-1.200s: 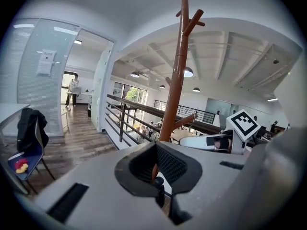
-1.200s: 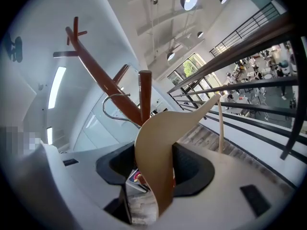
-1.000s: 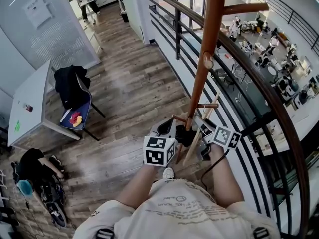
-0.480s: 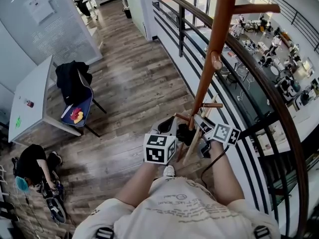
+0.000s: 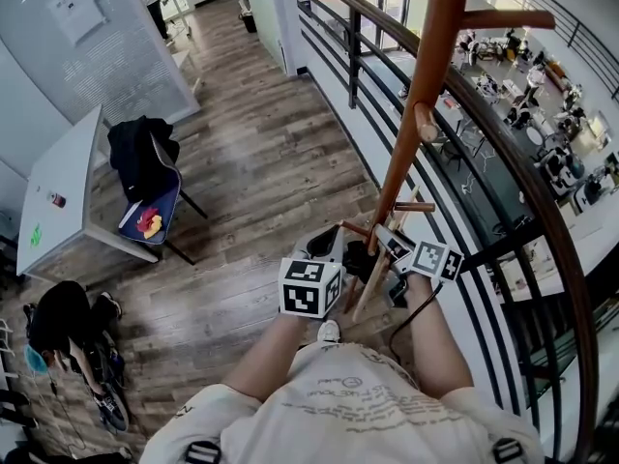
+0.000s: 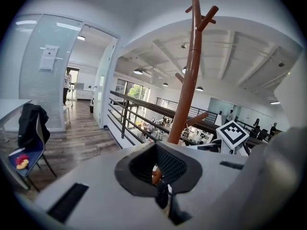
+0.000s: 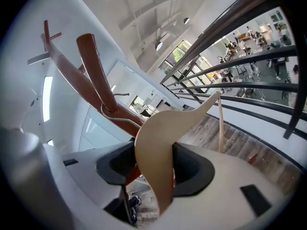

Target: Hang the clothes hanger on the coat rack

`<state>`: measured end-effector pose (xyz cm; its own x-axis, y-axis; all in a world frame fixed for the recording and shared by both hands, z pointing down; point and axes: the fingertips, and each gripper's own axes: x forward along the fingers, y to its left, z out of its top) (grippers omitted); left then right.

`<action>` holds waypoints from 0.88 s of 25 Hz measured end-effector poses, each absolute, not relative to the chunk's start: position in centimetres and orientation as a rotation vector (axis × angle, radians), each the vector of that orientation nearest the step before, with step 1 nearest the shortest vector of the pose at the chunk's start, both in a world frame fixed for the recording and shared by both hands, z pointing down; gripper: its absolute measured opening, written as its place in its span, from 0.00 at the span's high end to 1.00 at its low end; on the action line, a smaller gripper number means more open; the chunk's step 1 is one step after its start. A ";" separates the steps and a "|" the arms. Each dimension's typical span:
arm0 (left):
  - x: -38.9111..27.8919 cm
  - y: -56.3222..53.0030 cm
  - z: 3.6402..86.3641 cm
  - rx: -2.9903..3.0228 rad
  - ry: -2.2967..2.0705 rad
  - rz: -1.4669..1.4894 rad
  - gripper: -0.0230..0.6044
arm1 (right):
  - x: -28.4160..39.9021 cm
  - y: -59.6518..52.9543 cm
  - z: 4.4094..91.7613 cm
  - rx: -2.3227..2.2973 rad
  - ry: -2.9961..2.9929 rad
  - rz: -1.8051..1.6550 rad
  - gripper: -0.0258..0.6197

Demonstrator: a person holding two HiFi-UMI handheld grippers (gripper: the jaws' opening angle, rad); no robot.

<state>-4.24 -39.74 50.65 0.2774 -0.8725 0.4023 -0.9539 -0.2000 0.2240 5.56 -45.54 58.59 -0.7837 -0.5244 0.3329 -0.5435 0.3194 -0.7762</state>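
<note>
One pale wooden hanger (image 7: 158, 143) is being gripped across its middle by the right gripper (image 7: 154, 174), whose jaws are standing wide around it. Its metal hook (image 7: 111, 114) is curving round a branch of the brown coat rack (image 5: 426, 85). A low peg (image 5: 352, 228) is being pinched between the nearly closed jaws of the left gripper (image 6: 160, 169), beside the railing (image 5: 522, 191).

- The white paper sheet (image 5: 77, 15) on the frosted glass wall is carrying grey lines of print, too small to read.
- The person's cream shirt (image 5: 338, 399) is showing a dark cursive line and a small round emblem, neither legible.
- The two white cubes (image 5: 309, 289) (image 5: 431, 258) are bearing black square marker patterns, with no letters or numbers.
- The white counter (image 5: 58, 196) is showing a green mark, unreadable.
</note>
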 end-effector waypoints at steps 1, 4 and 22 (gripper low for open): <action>-4.2 -39.7 50.7 2.128 -1.643 0.261 0.97 | 5.6 -45.5 58.6 1.025 -2.539 1.503 0.62; -4.1 -39.6 50.7 2.124 -1.639 0.263 0.97 | 5.5 -45.5 58.4 1.023 -2.548 1.500 0.62; -4.8 -39.2 51.2 2.116 -1.645 0.260 0.97 | 4.9 -44.7 58.4 1.003 -2.595 1.408 0.60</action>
